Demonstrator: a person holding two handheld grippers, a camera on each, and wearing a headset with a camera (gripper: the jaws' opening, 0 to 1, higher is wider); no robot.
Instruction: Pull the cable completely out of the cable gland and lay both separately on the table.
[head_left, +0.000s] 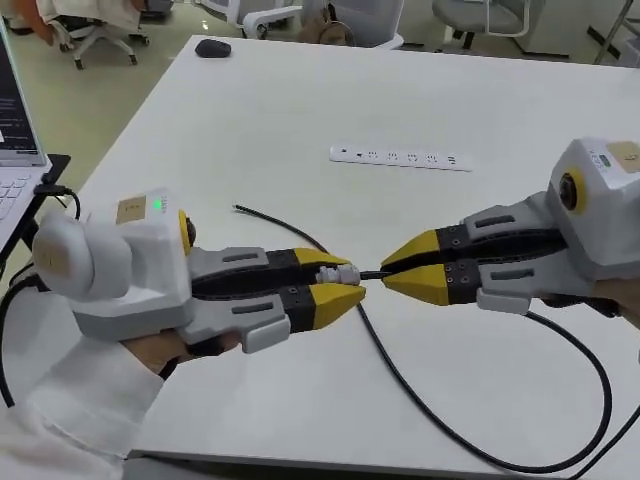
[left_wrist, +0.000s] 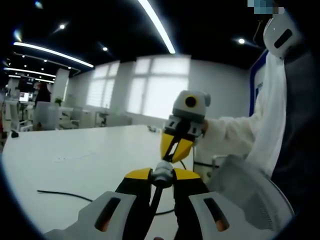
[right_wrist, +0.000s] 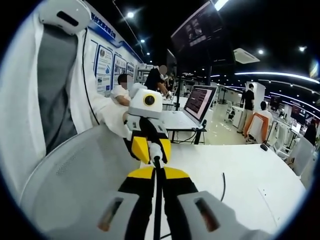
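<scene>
cable (right_wrist: 158, 200), thin, black and flexible: where is it right now? asks one.

partly lifted off the broad white table (head_left: 300, 110), says the other. in the right gripper view it runs straight up between the two yellow-tipped jaws of the right gripper (head_left: 388, 272), which are pinched almost together on it. the rest lies on the table in a long loop beneath both tools, and its free end rests on the table just beyond the left tool.

and the small, round, pale grey cable gland (left_wrist: 162, 173)?

clamped between the yellow tips of the left gripper (head_left: 355, 282), whose jaws are drawn in tight against its sides. it is held above the table too.

is the cable out of it?

no. a short black stretch joins the gland to the right gripper's tips, and the two pairs of tips face each other nose to nose, just apart. in the left gripper view a dark strand also runs back from the gland between the jaws. i cannot tell how far it goes.

anything else around?

a long white plastic power strip (head_left: 400, 158) lies flat beyond the grippers, well apart from them. a black computer mouse (head_left: 212, 47) sits near the table's far edge. an open light-coloured laptop (head_left: 12, 120) shows at the left edge of the head view, beside the table.
</scene>
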